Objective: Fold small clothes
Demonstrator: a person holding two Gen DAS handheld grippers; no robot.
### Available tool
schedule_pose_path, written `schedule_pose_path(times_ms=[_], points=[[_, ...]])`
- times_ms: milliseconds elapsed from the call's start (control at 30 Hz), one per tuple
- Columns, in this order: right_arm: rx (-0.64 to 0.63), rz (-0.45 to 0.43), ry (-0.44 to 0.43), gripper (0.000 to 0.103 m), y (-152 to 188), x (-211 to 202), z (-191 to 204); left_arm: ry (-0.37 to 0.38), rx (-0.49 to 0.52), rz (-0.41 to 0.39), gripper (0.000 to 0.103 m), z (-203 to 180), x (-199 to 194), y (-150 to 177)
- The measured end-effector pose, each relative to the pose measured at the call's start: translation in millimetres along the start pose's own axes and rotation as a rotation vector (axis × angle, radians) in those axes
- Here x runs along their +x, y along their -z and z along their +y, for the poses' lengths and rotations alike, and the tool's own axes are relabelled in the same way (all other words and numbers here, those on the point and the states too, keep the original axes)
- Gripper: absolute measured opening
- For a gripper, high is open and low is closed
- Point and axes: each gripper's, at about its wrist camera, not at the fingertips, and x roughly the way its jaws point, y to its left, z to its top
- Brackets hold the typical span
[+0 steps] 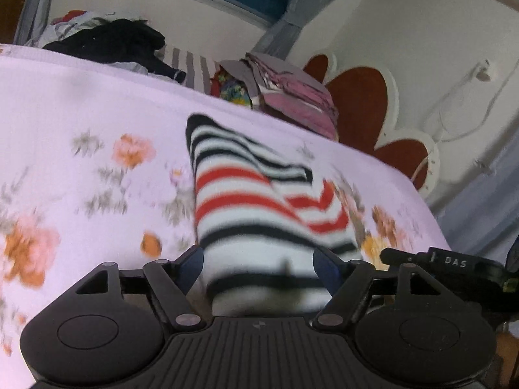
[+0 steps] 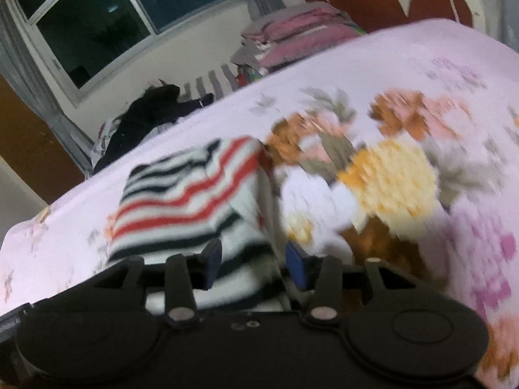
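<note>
A small striped garment, white with black and red stripes, lies partly folded on the floral bed sheet. Its near end runs between the blue pads of my left gripper, whose jaws stand wide apart around the cloth. In the right wrist view the same garment reaches between the pads of my right gripper, also held apart with cloth in the gap. The right gripper's black body shows at the right edge of the left wrist view. Both views are motion-blurred.
A heap of dark clothes lies at the far edge of the bed. A stack of folded pink and grey linens sits by the red and white headboard. A window is on the back wall.
</note>
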Motion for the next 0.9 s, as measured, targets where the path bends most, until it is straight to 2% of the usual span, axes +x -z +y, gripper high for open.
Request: schedule_pose_path(times_ms=[167,267,433,500,533,600,633,700,767,900], points=[[-0.024,-0.026,-0.002,0.043,-37,47,11,-0.053,0.000,-0.039,0.074,-6,34,-27],[-0.040,-0.012,0.021,0.044,-51,78,16,-0.076,-0.006,-0.027,0.074,-9,61,-38],[-0.040,0.045,0.037,0.042,-58,121,8,-0.138,-0.016,0.001,0.074,0,93,-39],[-0.034,0.037,0.038,0.042,-56,127,3,-0.132,-0.062,0.026,0.074,14,102,-32],[-0.034,0.030,0.040,0.042,-56,130,2,-0.125,-0.081,0.022,0.075,18,103,-28],[-0.011,0.036,0.051,0.043,-56,140,-6,-0.140,-0.084,0.002,0.087,20,105,-21],[0.012,0.041,0.039,0.044,-55,145,-11,-0.146,-0.077,-0.007,0.087,20,106,-19],[0.030,0.042,0.022,0.044,-57,146,-15,-0.155,-0.072,-0.009,0.088,18,105,-21],[-0.014,0.039,0.030,0.045,-59,138,-10,-0.173,-0.047,-0.020,0.088,11,99,-25],[-0.045,-0.015,-0.017,0.044,-61,99,-6,-0.152,-0.028,-0.056,0.088,3,76,-28]])
